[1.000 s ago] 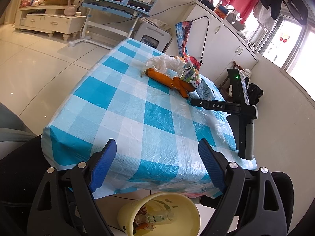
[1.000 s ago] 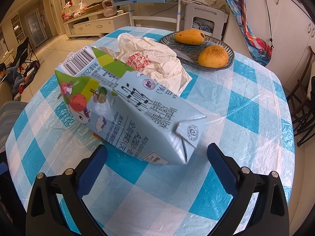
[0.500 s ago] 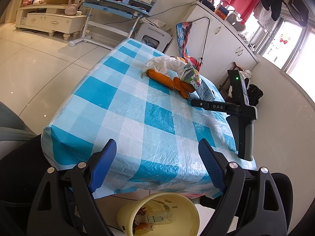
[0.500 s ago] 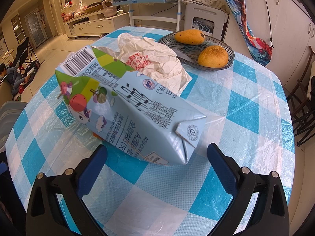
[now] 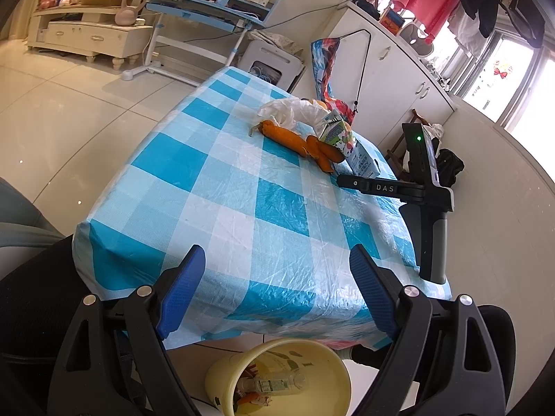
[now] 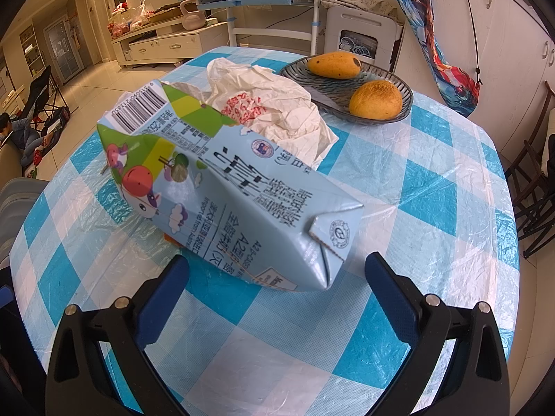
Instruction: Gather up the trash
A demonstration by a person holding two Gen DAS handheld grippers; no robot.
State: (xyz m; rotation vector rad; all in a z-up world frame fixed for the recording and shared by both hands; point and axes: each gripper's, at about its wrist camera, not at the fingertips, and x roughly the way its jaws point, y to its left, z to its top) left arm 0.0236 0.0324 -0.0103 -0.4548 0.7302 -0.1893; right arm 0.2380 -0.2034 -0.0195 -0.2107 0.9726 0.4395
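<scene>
Two grippers are seen with jaws spread wide and nothing between the pads. The milk carton (image 6: 229,190) lies on its side on the checked tablecloth (image 6: 416,228), just ahead of the right gripper (image 6: 277,287); its long axis runs slantwise across the gap between the fingers, from the barcoded end at upper left to the folded end at lower right. The near lower edge is almost level with the fingertips, yet no contact can be made out. A crumpled plastic bag (image 6: 277,104) is touched by the carton's far side. The left gripper (image 5: 277,287) is held well back, above the yellow bin (image 5: 277,378), so the right hand is judged nearer.
</scene>
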